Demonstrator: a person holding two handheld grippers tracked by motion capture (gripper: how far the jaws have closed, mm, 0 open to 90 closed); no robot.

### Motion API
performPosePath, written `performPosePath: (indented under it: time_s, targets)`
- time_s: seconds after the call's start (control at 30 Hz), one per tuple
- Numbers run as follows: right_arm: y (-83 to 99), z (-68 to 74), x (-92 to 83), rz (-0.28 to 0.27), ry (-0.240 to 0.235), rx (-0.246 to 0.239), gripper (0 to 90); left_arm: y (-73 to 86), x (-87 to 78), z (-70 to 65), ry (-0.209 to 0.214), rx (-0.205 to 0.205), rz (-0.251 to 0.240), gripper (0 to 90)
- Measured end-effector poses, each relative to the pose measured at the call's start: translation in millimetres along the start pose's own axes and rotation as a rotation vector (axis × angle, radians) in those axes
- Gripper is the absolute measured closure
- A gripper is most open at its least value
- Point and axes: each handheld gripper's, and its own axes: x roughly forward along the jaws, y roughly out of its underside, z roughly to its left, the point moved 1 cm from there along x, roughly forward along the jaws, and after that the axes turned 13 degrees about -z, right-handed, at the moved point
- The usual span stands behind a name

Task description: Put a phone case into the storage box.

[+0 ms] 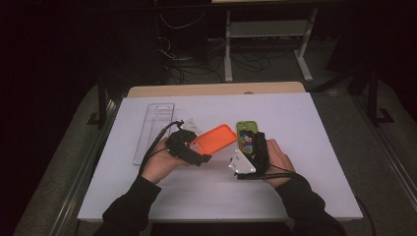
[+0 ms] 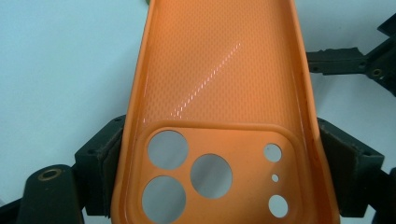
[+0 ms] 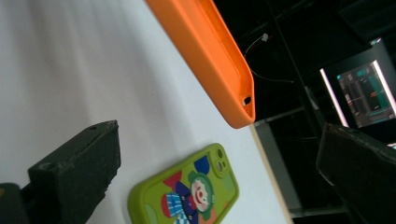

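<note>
One orange phone case (image 2: 219,116) clamped between the left tool's (image 2: 219,172) jaws.

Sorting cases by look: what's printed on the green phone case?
A colourful clown on the green phone case, clearest in the right gripper view.

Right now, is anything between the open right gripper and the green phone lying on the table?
Nothing visible. The right gripper has its jaws spread, and the green phone lies flat between them in the right gripper view. The orange case, clamped by the left gripper, sits off to the side.
</note>
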Motion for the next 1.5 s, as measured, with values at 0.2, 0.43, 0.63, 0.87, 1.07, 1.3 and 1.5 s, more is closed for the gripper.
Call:
performPosePath:
  time_s: [0.2, 0.43, 0.63, 0.87, 1.07, 1.3, 1.5]
  targets:
    - [-1.7, 8.2, 1.1, 0.015, 0.019, -0.092, 0.0, 0.3, 0.4, 0.0, 0.005, 0.001, 0.008, 15.9]
    - [-2.7, 16.5, 2.6, 0.035, 0.021, -0.215, 0.0, 1.2, 2.6, -0.6, 0.019, 0.013, 0.025, 15.9]
    - [-7.5, 23.7, 3.5, 0.024, 0.05, -0.274, 1.1, 0.1, 3.7, -2.2, 0.034, 0.034, 0.035, 15.9]
    - [-11.5, 26.0, 6.2, -0.007, 0.077, -0.387, 11.4, -0.5, 5.4, -6.5, 0.047, 0.041, 0.033, 15.9]
    - [-15.1, 30.9, 9.5, 0.006, 0.106, -0.389, 22.1, -1.0, 7.2, -9.4, 0.06, 0.058, 0.036, 15.9]
    - [-18.2, 34.4, 8.5, -0.007, 0.097, -0.393, 38.9, -1.3, 8.6, -11.8, 0.068, 0.068, 0.035, 15.8]
    - [-19.4, 36.6, 7.7, -0.014, 0.095, -0.401, 50.8, -1.4, 8.6, -12.1, 0.069, 0.074, 0.033, 15.8]
